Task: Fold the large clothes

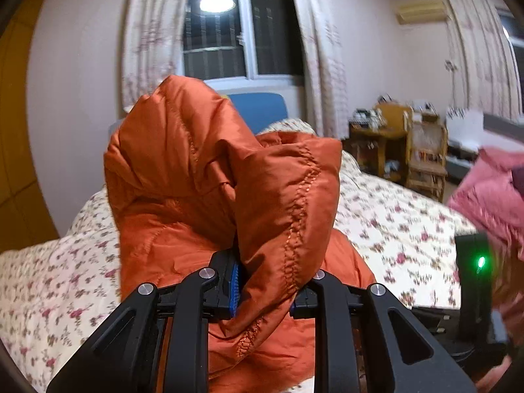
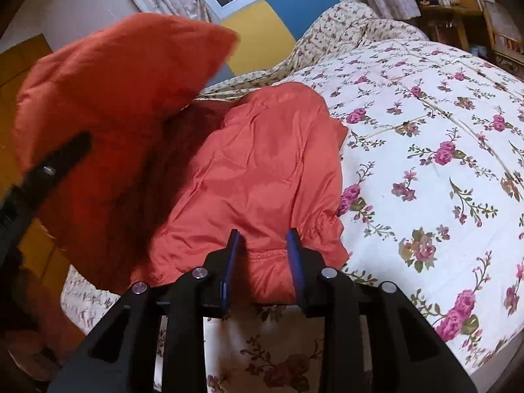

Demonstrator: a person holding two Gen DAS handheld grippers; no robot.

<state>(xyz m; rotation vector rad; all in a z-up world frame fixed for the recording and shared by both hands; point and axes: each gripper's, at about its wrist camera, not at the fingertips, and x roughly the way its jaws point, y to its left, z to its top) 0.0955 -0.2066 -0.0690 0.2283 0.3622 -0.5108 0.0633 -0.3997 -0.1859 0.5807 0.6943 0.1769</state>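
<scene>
Folding step: shiny quilted orange padded jacket (image 2: 249, 177) lies on the floral-print bed cover (image 2: 425, 150); one part is lifted, the rest is down.
Left hand-held gripper (image 1: 265, 290): closed on a stitched fold of the jacket (image 1: 209, 177); fabric bunches up to the centre of the left wrist frame.
Right hand-held gripper (image 2: 263, 262): blue pads apart, gripping nothing; the jacket hem sits between them, pads not pressing it.
Jacket location: centre-left of the right wrist frame, hem at lower centre, just ahead of the right fingers.
Long axis: runs from lower centre up toward the blue and yellow headboard (image 2: 278, 16), roughly in line with the right hand-held gripper.
Lifted part: upper left of the right wrist frame, blurred, above the flat part.
Nearer hand: left already holds; right is nearest the free hem.
Next move, my judgement: the lifted part goes across onto the flat part.
</scene>
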